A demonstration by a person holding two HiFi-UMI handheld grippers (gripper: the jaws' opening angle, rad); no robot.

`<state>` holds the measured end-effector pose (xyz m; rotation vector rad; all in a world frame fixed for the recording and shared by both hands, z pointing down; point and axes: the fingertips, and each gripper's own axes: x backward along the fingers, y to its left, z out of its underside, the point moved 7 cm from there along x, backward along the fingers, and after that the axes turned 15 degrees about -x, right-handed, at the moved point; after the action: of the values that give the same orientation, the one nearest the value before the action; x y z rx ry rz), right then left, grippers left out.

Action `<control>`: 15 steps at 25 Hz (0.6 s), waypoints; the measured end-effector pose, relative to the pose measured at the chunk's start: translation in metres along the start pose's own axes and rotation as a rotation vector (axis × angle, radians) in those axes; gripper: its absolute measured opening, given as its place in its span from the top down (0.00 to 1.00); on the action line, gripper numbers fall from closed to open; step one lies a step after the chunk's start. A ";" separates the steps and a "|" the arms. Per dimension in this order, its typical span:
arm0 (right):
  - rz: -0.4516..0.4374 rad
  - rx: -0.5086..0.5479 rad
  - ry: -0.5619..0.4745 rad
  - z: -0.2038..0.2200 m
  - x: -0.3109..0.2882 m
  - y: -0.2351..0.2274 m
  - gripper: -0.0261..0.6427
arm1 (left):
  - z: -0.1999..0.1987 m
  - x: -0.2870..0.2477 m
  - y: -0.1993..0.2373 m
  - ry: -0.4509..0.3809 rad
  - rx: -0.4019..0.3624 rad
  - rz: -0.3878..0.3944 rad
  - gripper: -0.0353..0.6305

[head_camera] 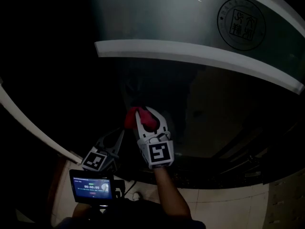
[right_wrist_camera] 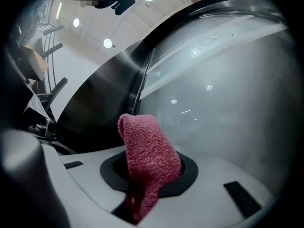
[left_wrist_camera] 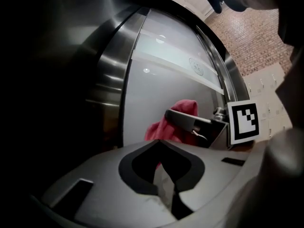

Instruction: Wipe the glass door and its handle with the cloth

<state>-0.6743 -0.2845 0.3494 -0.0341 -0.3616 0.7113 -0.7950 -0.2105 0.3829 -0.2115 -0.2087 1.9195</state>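
Now my right fingers [head_camera: 159,121] pinch the cloth [right_wrist_camera: 149,158] at the glass door [right_wrist_camera: 228,108]; my left fingers [left_wrist_camera: 164,186] are pressed together.

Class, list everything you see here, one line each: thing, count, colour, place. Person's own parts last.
glass door: one, grey, straight ahead
cloth: one, red, in the right claw
emblem: one, dark, upper glass
band: one, white, across the glass
door frame: one, silver, left of glass
screen: one, lit, low left in head view
forearm: one, behind right claw
left claw: one, grey, shut, empty
right claw: one, white, shut on cloth
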 end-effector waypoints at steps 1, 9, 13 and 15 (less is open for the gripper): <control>-0.016 -0.010 0.008 0.008 -0.009 0.008 0.83 | 0.003 0.004 0.004 0.007 -0.002 -0.004 0.93; -0.064 0.006 0.051 0.035 -0.044 0.032 0.83 | 0.012 0.001 0.018 0.014 0.001 0.038 0.93; -0.006 0.044 0.053 0.029 -0.025 0.008 0.83 | 0.008 -0.020 0.002 0.001 0.008 0.092 0.93; 0.029 0.070 0.046 0.026 -0.008 -0.012 0.83 | 0.005 -0.032 -0.011 -0.010 0.014 0.120 0.93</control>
<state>-0.6810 -0.3006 0.3727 0.0106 -0.2921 0.7501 -0.7748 -0.2365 0.3918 -0.2094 -0.1925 2.0406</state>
